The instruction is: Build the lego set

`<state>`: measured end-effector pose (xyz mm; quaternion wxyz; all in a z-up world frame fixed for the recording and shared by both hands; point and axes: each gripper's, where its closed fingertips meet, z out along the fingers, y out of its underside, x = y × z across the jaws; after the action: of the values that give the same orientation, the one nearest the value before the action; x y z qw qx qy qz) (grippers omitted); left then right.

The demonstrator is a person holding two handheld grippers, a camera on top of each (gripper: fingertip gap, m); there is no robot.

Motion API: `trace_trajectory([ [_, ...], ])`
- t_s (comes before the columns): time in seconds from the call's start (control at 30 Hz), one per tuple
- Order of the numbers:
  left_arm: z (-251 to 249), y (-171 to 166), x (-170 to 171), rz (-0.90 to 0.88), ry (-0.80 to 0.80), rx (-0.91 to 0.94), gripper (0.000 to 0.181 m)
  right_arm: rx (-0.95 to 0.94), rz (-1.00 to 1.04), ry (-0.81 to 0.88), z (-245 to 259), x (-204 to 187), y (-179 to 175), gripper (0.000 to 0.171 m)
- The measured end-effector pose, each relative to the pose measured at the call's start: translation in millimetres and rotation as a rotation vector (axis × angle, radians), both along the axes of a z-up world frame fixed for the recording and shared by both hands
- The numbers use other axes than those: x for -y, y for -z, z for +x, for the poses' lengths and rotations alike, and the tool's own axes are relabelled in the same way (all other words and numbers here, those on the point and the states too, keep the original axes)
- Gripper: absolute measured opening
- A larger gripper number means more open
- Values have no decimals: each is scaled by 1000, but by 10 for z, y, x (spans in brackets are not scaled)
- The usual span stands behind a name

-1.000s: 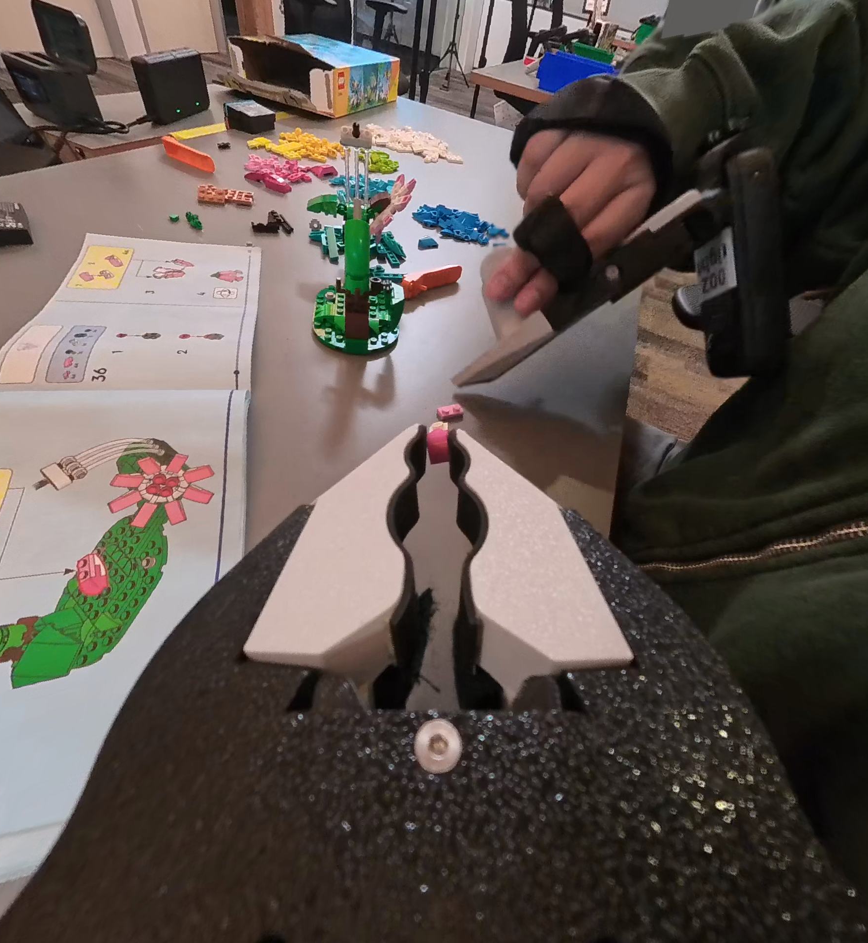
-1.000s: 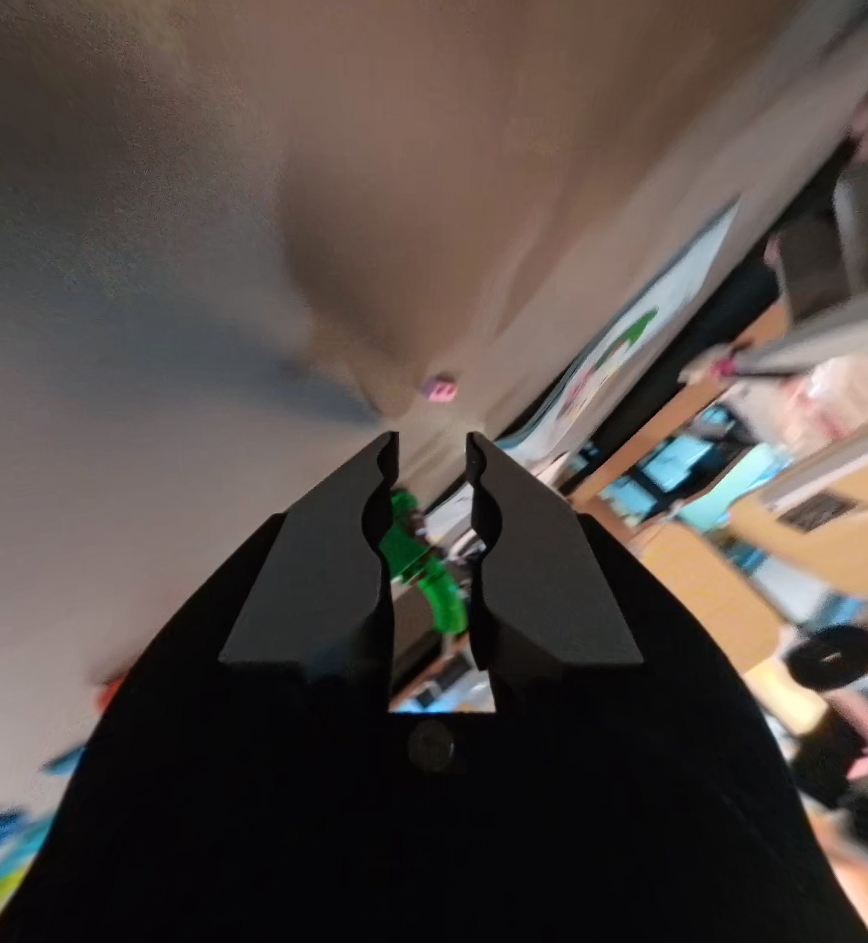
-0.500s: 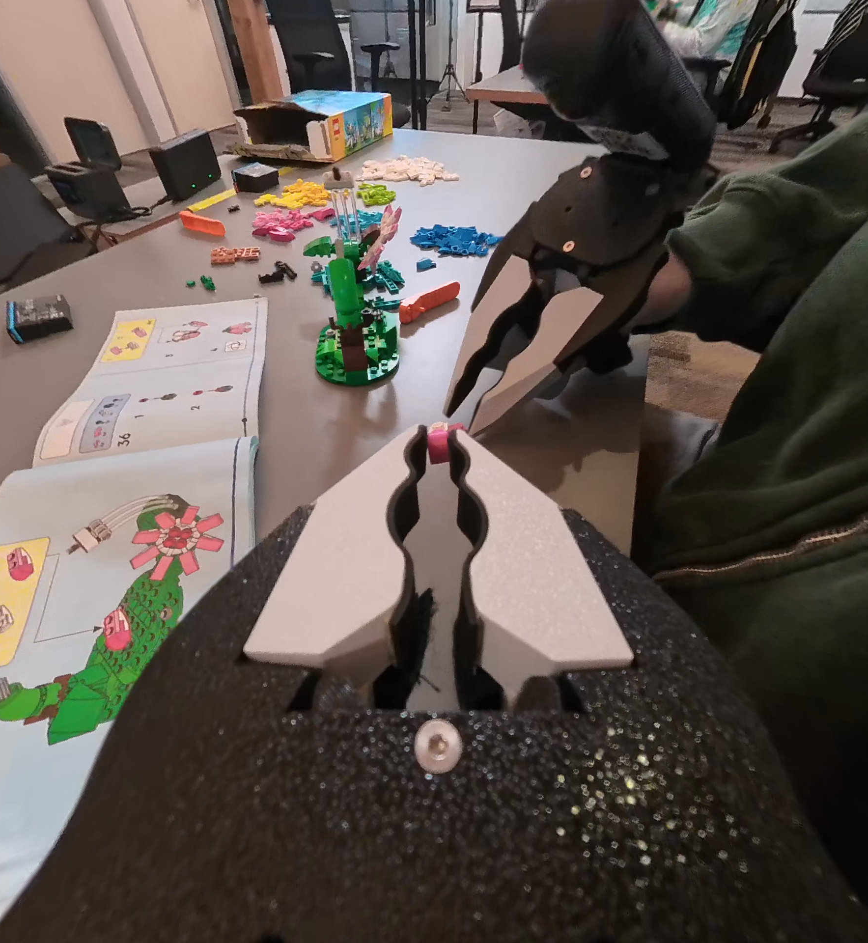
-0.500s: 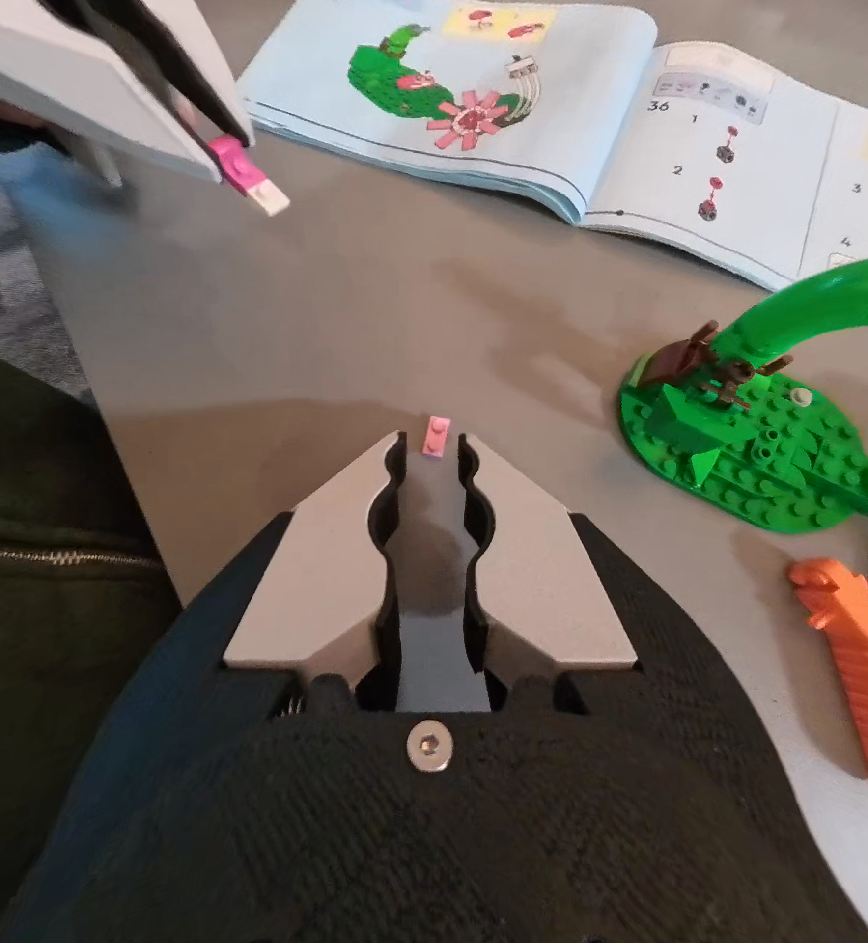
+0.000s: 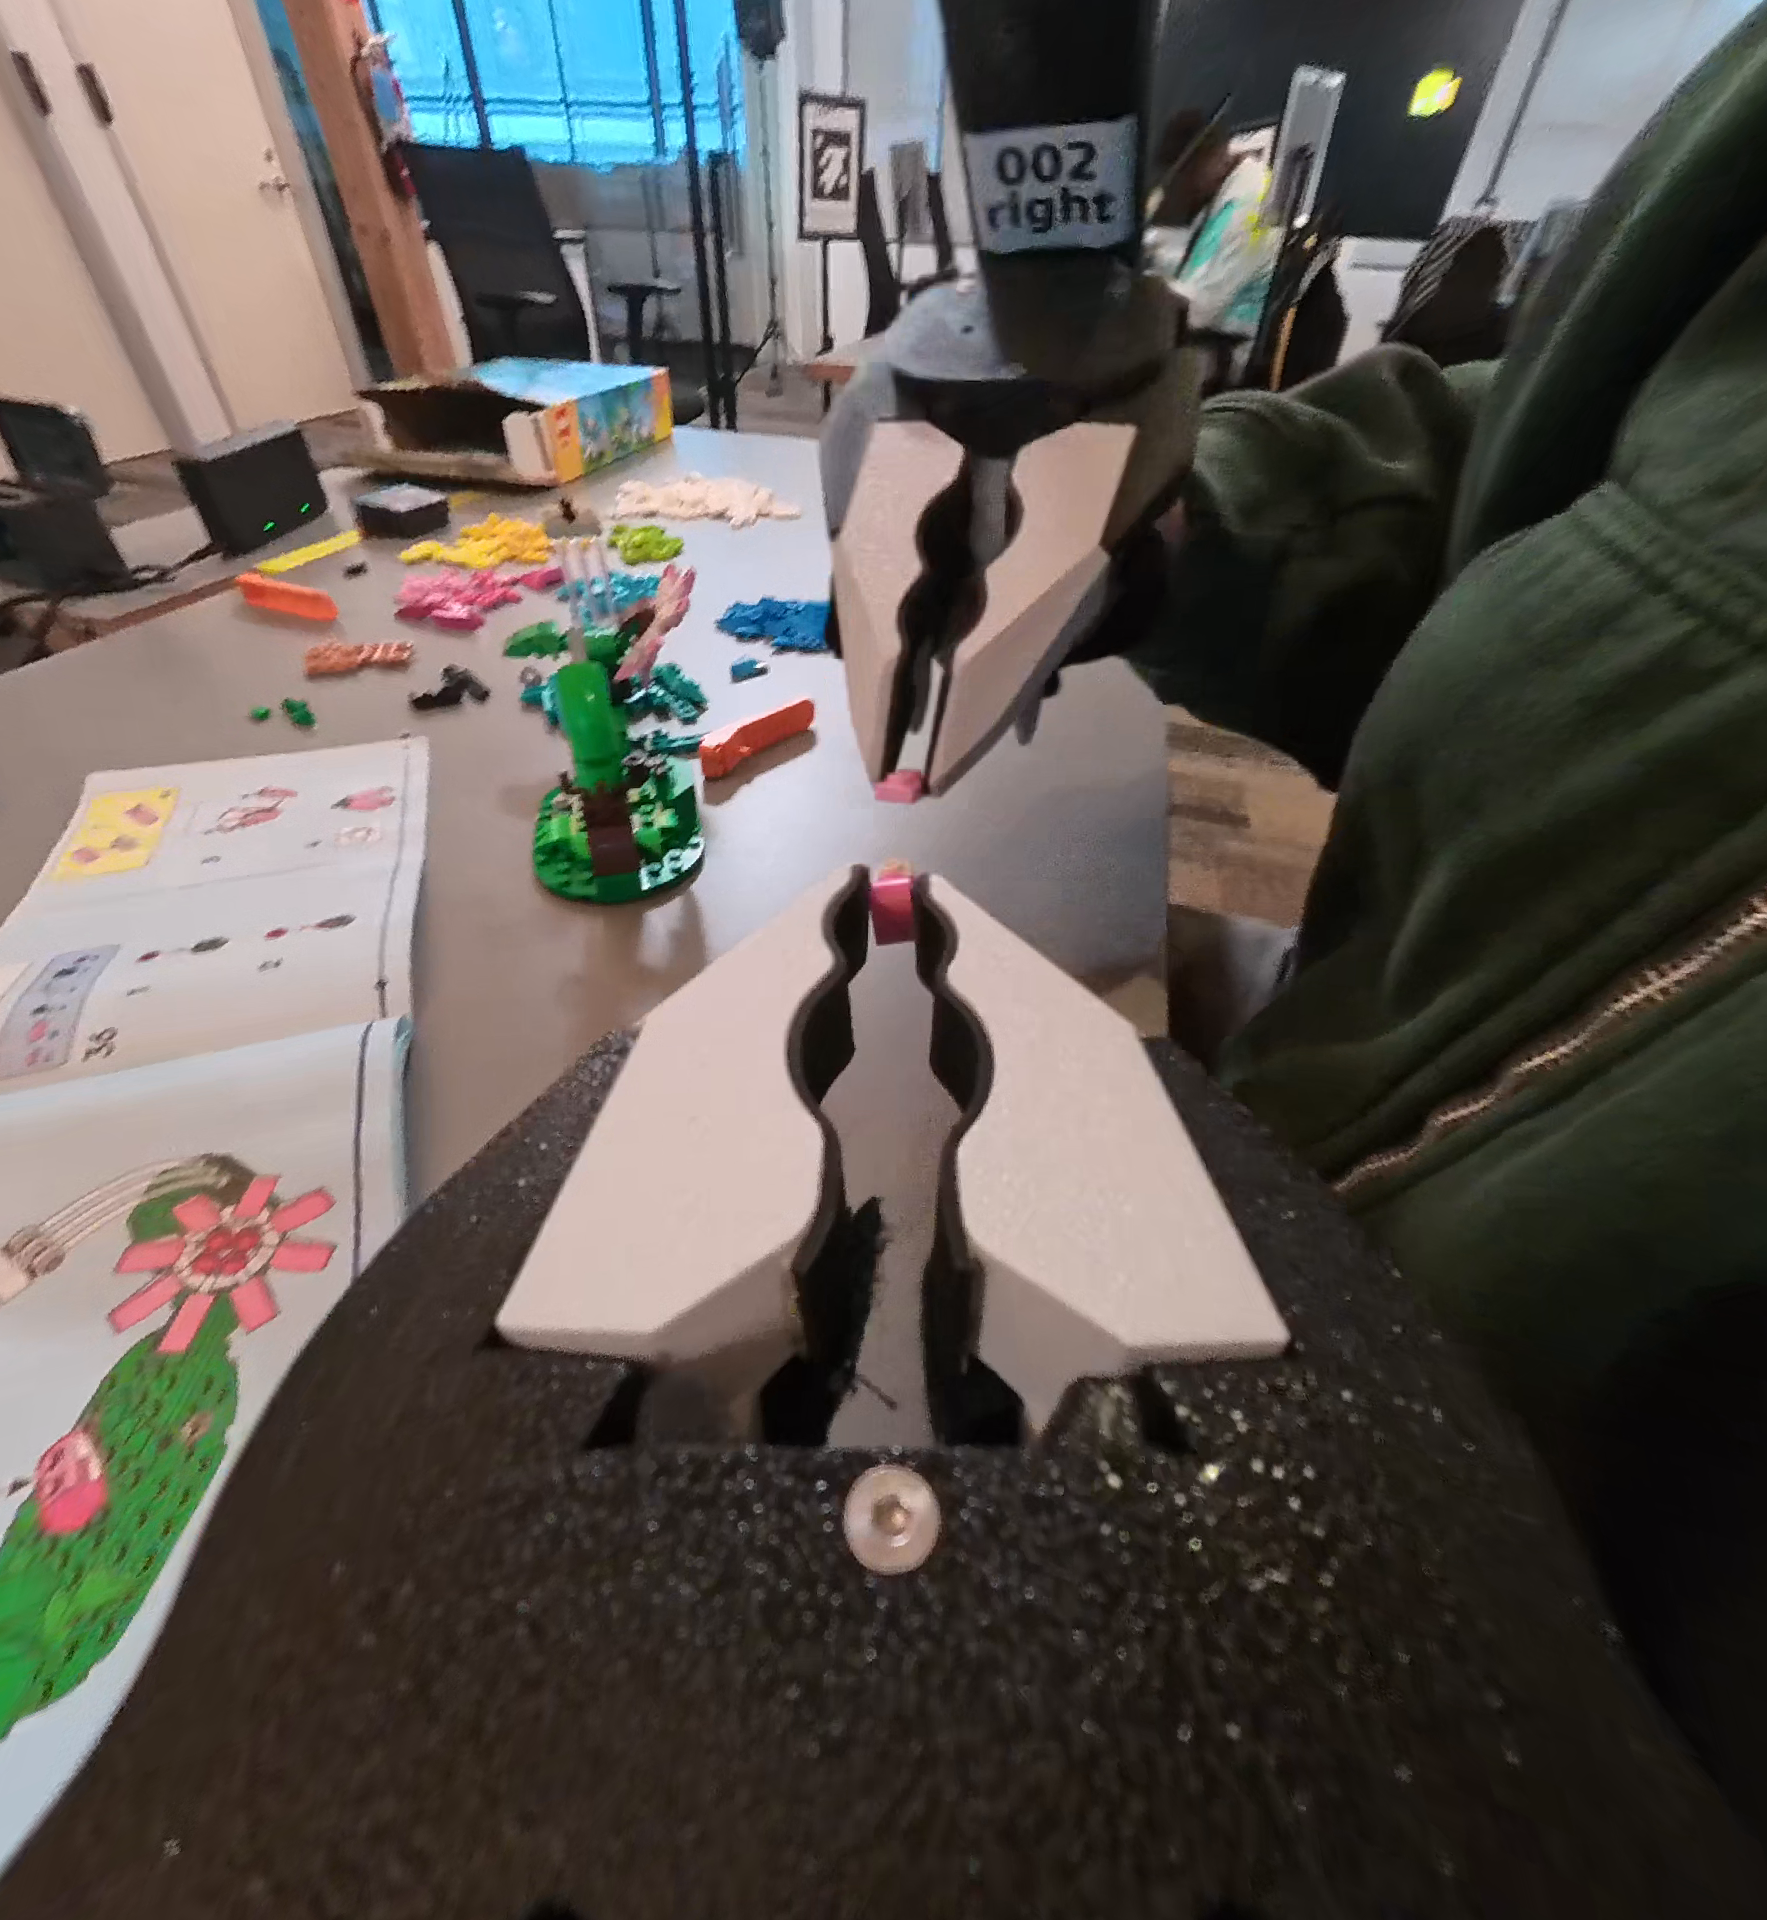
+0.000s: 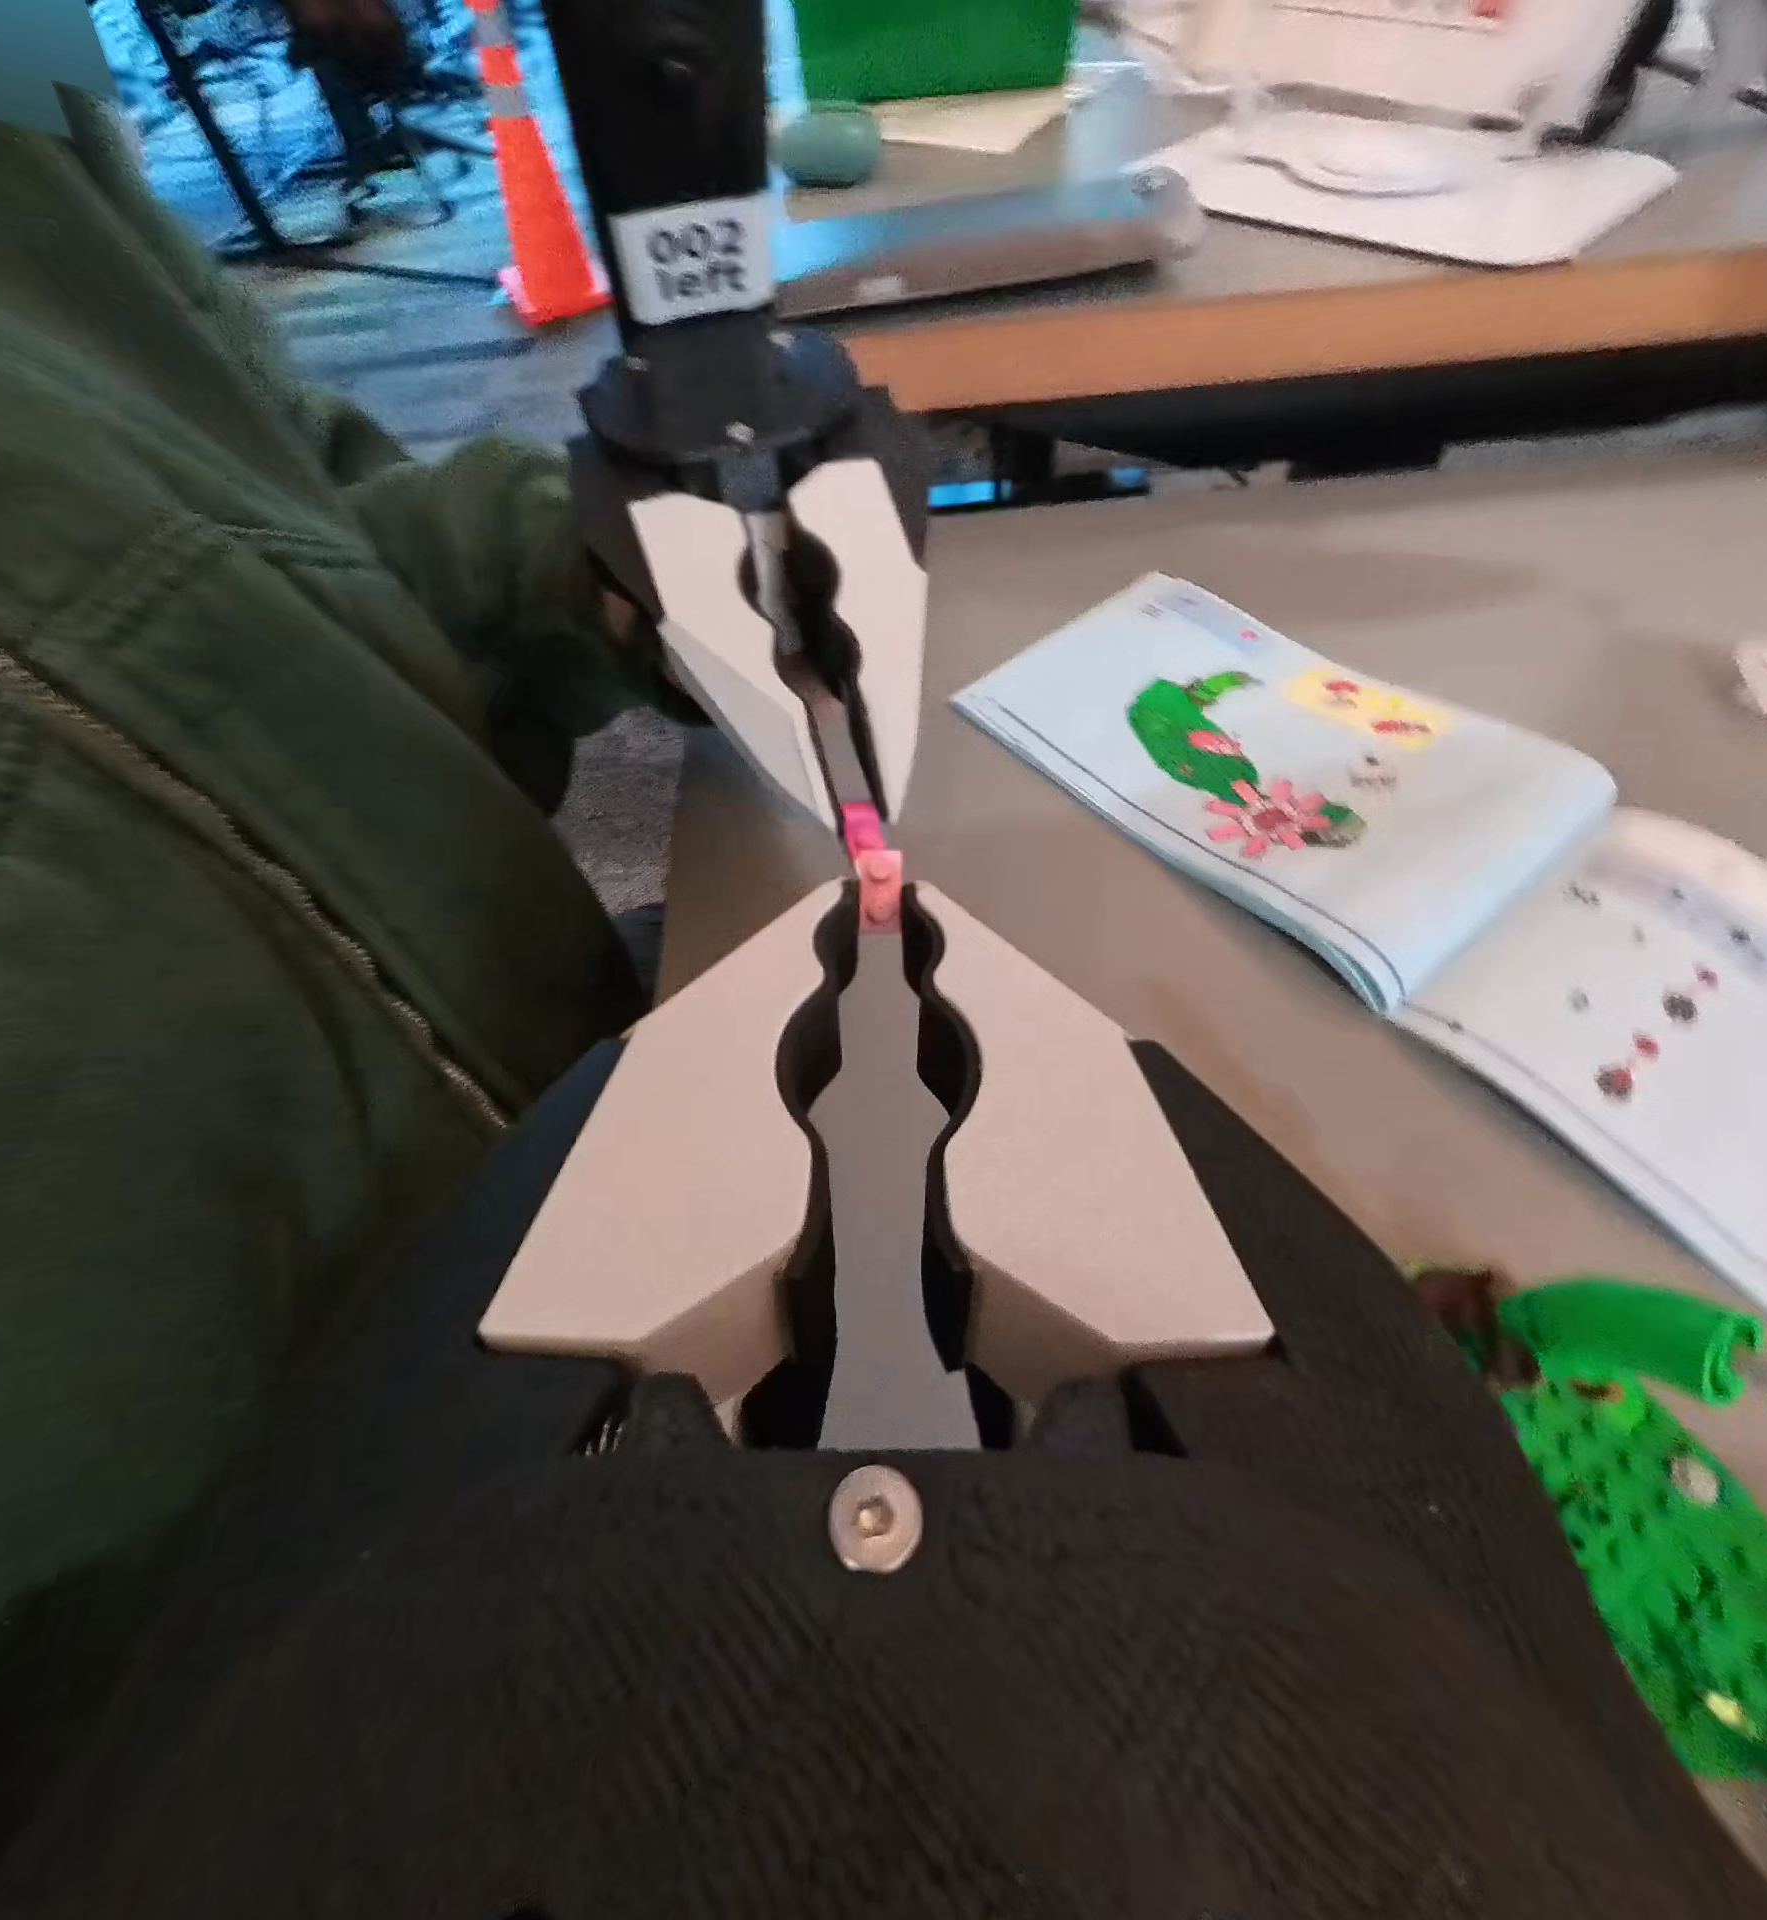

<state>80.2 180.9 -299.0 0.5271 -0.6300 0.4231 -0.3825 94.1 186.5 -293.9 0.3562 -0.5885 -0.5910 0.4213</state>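
Magenta piece (image 5: 893,910) clamped at left gripper (image 5: 893,902) tips, facing light-pink plate (image 6: 879,900) pinched in right gripper (image 6: 877,902).

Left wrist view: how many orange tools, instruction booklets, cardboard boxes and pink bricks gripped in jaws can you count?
Orange tools: 2
Instruction booklets: 1
Cardboard boxes: 1
Pink bricks, gripped: 2
Total: 6
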Motion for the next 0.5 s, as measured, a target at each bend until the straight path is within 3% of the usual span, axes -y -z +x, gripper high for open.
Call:
trace_trajectory([
  [0.03, 14, -15, 22, 6, 14, 7, 5, 4, 10, -42, -21, 49, -47, 6],
  [0.5, 58, -149, 147, 48, 83, 75, 5, 138, 42, -236, -116, 217, -88, 6],
])
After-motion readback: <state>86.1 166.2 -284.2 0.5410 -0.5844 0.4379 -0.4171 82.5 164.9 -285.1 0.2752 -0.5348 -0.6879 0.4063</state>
